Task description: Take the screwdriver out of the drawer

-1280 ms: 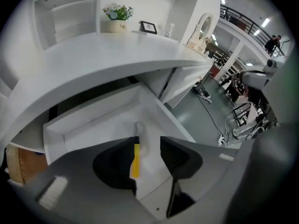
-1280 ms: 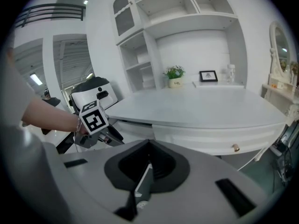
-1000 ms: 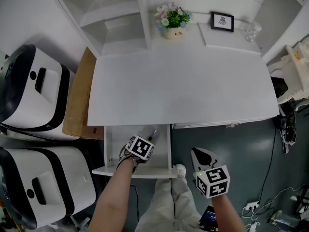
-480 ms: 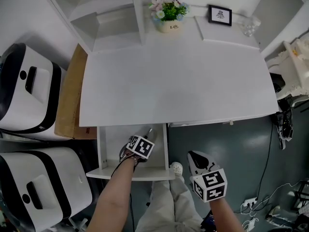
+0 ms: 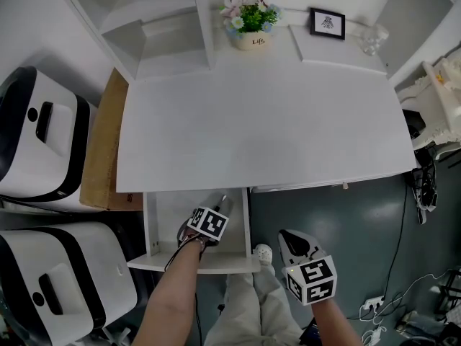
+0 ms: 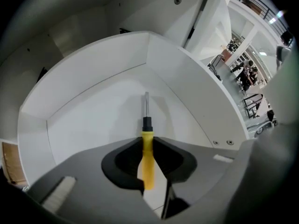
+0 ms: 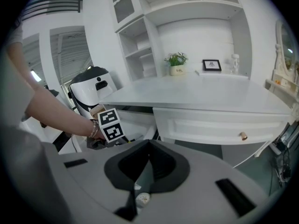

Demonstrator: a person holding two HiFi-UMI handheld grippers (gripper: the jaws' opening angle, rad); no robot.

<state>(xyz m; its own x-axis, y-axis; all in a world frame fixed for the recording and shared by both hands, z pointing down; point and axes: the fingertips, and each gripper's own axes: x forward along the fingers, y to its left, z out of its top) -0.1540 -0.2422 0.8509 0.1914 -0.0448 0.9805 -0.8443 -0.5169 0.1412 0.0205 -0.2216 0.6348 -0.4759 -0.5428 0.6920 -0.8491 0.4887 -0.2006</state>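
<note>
The open white drawer (image 5: 153, 229) sits under the desk's left front edge. In it lies a screwdriver (image 5: 222, 205) with a yellow handle (image 6: 147, 158) and a steel shaft pointing toward the back wall (image 6: 93, 73). My left gripper (image 5: 217, 210) points steeply down into the drawer. Its jaws (image 6: 147, 142) are closing, with the yellow handle between them and both tips against it. My right gripper (image 5: 291, 237) hangs shut and empty right of the drawer, above the floor (image 7: 148, 144). The right gripper view shows the left gripper's marker cube (image 7: 108, 124).
The white desk top (image 5: 259, 128) carries a flower pot (image 5: 248, 21), a small picture frame (image 5: 328, 22) and a glass (image 5: 372, 40) at the back. A second drawer with a knob (image 7: 242, 136) is closed. Two white machines (image 5: 43, 135) and a cardboard sheet (image 5: 101, 150) stand at the left.
My left gripper has sunk a little deeper into the drawer over the screwdriver. The right gripper has stayed where it was.
</note>
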